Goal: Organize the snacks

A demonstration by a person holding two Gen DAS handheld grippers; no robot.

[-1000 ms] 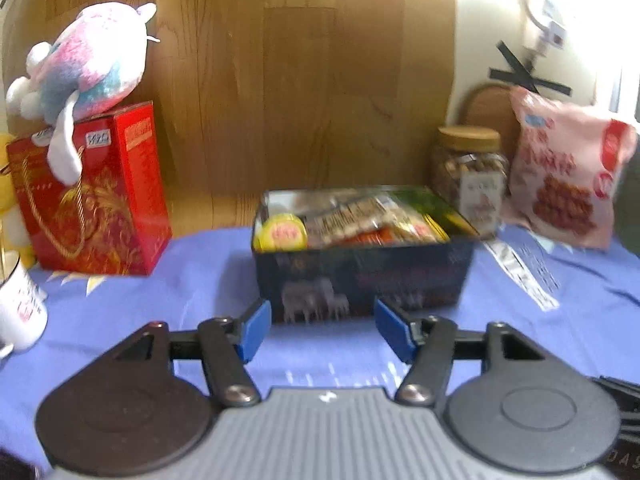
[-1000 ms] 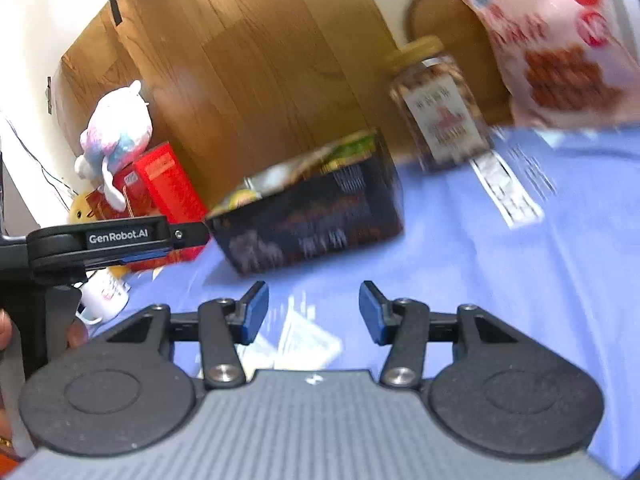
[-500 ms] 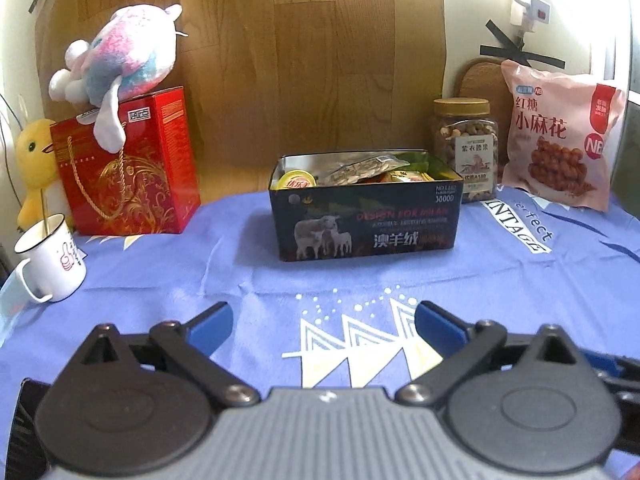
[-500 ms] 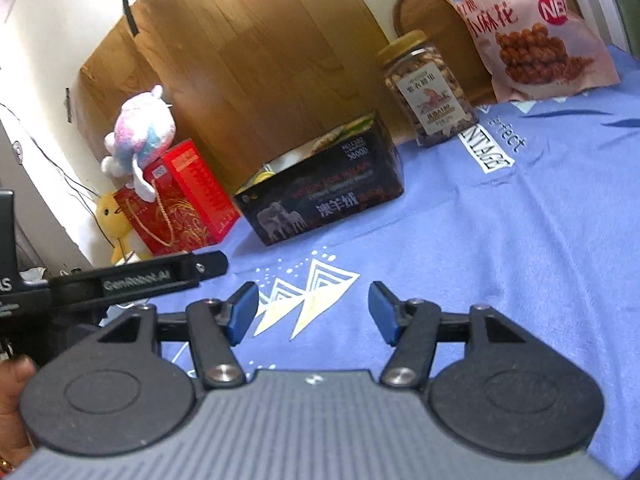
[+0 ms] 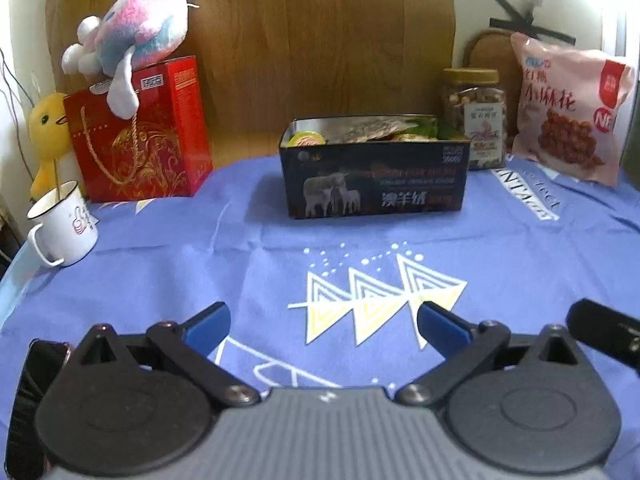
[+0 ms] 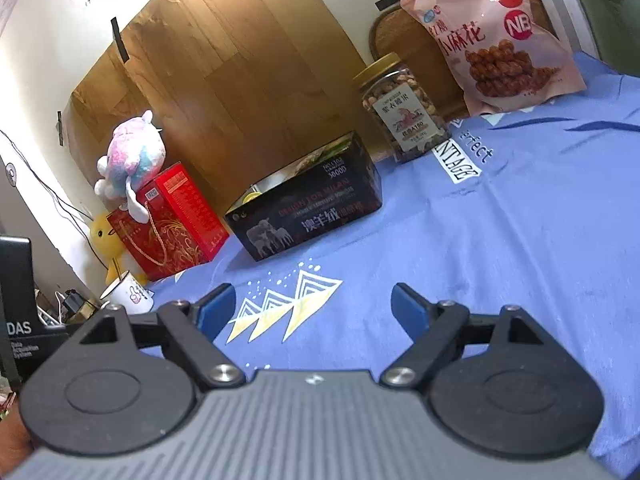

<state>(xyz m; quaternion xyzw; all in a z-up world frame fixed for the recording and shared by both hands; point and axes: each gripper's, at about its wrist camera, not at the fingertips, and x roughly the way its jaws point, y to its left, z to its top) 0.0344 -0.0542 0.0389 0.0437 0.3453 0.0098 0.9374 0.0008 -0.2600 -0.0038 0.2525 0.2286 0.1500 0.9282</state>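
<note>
Both grippers have backed away from the dark snack tin (image 5: 374,172), now well ahead of the spread, empty left gripper (image 5: 323,326) and the empty, opening right gripper (image 6: 313,307), so finish by holding both clear of it.

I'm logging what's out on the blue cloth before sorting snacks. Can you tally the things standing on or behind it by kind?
Snack containers: 3 - black tin, nut jar, pink snack bag
Soft toys: 2 - pink-blue plush, yellow duck
Gift boxes: 1 - red box
Mugs: 1 - white mug
Total: 7
</note>
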